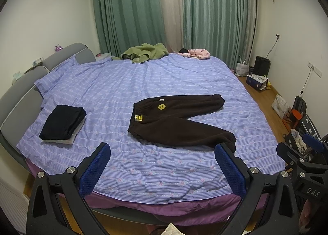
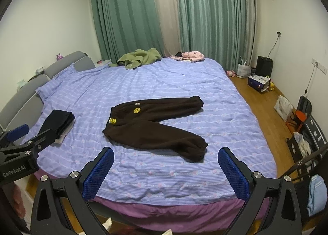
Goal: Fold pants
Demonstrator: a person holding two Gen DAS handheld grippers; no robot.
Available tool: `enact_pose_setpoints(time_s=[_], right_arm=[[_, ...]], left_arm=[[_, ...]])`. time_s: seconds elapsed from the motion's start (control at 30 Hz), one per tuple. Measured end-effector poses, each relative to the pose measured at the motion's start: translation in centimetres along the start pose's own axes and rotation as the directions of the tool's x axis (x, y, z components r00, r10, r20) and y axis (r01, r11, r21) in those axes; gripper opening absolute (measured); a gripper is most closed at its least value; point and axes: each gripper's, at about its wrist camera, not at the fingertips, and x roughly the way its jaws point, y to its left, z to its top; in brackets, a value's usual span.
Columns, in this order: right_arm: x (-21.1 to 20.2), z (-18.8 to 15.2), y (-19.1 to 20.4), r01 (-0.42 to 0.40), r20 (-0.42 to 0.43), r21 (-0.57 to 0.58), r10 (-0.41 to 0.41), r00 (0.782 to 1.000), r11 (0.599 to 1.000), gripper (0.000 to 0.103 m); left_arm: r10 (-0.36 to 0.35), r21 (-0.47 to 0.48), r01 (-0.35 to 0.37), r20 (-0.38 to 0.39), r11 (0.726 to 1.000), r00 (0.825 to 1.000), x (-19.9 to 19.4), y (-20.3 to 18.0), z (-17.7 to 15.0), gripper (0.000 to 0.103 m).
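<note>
Dark brown fleece pants [image 1: 176,124] lie spread flat on the purple striped bed [image 1: 143,173], waistband to the left, both legs splayed to the right; they also show in the right wrist view [image 2: 155,126]. A yellow round badge and a yellow tag sit near the waistband. My left gripper [image 1: 163,154] is open and empty, held above the bed's near edge, short of the pants. My right gripper [image 2: 166,160] is open and empty, also short of the pants. Each gripper shows at the edge of the other's view.
A stack of folded dark clothes [image 1: 63,124] lies on the bed's left side. A green garment [image 1: 143,52] and a pink garment [image 1: 194,53] lie at the far edge. Grey headboard [image 1: 18,93] at left. Boxes, bags and a chair [image 2: 303,116] stand on the wooden floor at right.
</note>
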Motion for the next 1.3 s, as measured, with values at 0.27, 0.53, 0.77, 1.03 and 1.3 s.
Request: enact_pose_setpoints(time_s=[0.27, 0.53, 0.77, 1.03, 1.3], right_arm=[[0.0, 0.0, 0.0, -0.001, 0.000, 0.001, 0.001, 1.000, 1.000, 0.103], [0.1, -0.1, -0.1, 0.000, -0.001, 0.002, 0.000, 1.000, 1.000, 0.103], [0.1, -0.1, -0.2, -0.001, -0.001, 0.002, 0.001, 1.000, 1.000, 0.103], [0.5, -0.3, -0.4, 0.009, -0.004, 0.005, -0.009, 1.000, 1.000, 0.103], [2.1, -0.2, 0.0, 0.037, -0.025, 0.026, -0.037, 0.999, 0.999, 0.103]], left_arm=[[0.001, 0.001, -0.001, 0.001, 1.000, 1.000, 0.1, 0.0, 0.1, 0.103], [0.000, 0.002, 0.000, 0.000, 1.000, 1.000, 0.2, 0.0, 0.0, 0.103], [-0.001, 0.001, 0.001, 0.000, 1.000, 1.000, 0.2, -0.1, -0.1, 0.103], [-0.001, 0.002, 0.001, -0.002, 1.000, 1.000, 0.4, -0.2, -0.2, 0.103], [-0.026, 0.021, 0.026, -0.013, 0.999, 1.000, 1.6, 0.3, 0.6, 0.103]])
